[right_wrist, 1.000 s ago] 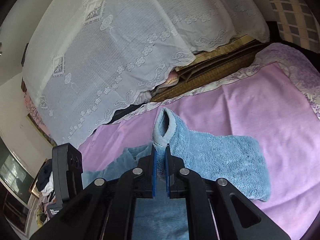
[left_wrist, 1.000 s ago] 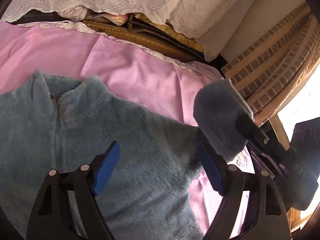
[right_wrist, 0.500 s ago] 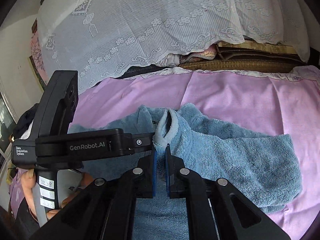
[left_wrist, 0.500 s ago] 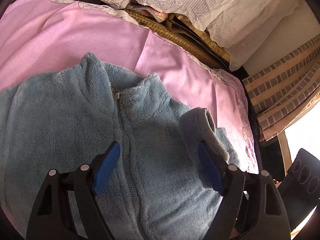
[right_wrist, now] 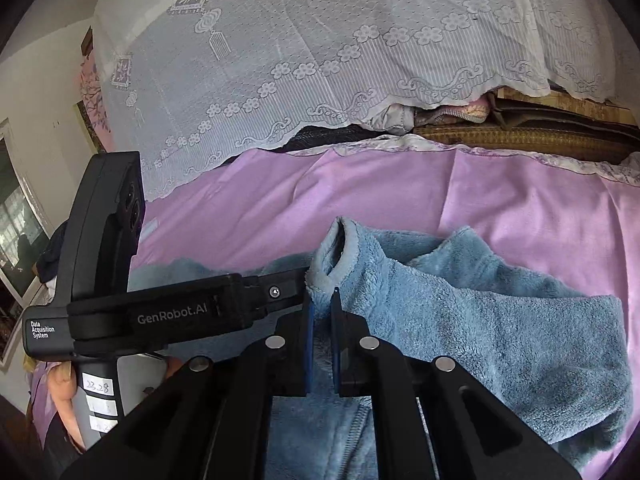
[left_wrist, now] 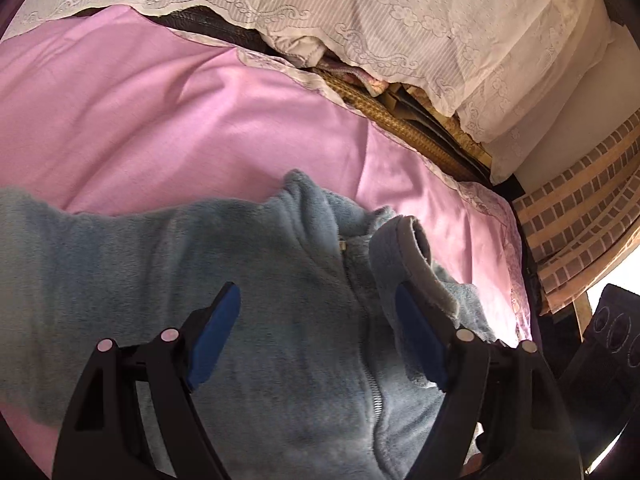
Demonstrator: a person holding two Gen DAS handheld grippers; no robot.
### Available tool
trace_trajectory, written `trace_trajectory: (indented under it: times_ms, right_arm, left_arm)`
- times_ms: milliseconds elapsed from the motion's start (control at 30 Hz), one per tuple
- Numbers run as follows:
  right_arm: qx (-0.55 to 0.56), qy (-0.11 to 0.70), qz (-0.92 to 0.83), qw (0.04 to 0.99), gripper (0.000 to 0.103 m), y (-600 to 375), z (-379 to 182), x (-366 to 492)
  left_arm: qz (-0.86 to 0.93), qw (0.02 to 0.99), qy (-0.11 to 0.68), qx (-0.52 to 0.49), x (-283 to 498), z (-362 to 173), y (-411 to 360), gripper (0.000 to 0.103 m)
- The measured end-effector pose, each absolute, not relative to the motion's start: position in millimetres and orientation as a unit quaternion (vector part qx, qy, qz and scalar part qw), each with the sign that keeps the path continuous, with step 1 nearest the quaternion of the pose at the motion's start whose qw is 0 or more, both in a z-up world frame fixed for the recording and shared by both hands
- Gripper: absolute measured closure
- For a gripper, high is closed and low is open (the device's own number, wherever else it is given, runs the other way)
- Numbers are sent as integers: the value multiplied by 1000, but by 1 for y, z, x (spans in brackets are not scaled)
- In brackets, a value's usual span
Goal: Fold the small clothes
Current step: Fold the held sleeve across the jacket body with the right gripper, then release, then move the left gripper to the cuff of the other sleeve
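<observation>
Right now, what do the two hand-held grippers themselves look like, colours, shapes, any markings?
Both are matte black plastic. The left hand-held gripper has two angular fingers with triangular cut-outs, round silver pins at the joints and blue pads. The right hand-held gripper is built the same. The left one's body reads "GenRobot.AI" and "Data Acquisition System" in white, with white handwritten stickers on its grey handle.

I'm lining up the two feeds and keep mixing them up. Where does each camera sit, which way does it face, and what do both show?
Left wrist: behind the open left tool, looking down over the fleece jacket on the pink sheet; only its own fingers show.
Right wrist: behind the right tool, shut on the sleeve cuff, facing the lace cover; the left tool's body and a hand show at left.
Shared: jacket, cuff, sheet, lace cover.
</observation>
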State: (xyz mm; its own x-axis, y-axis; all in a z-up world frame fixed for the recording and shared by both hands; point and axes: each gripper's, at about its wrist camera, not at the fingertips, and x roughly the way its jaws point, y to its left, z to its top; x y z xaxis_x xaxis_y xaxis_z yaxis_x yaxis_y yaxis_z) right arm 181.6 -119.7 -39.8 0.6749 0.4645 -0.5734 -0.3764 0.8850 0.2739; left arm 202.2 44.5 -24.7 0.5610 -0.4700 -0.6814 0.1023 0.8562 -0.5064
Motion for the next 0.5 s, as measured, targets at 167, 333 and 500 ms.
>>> trace_trajectory:
  times_ms: [167, 333, 500]
  right_arm:
    - [35, 377, 245, 892, 89, -83, -66, 192]
    - [45, 373, 262, 889, 67, -91, -63, 177]
    - [28, 325, 229, 917, 67, -148, -29, 140]
  left_arm:
    - [-125, 860, 450, -203, 199, -51, 77, 26]
    - [-132, 855, 437, -247, 194, -49, 98, 26]
    - [-169, 868, 419, -206, 179, -25, 68, 24]
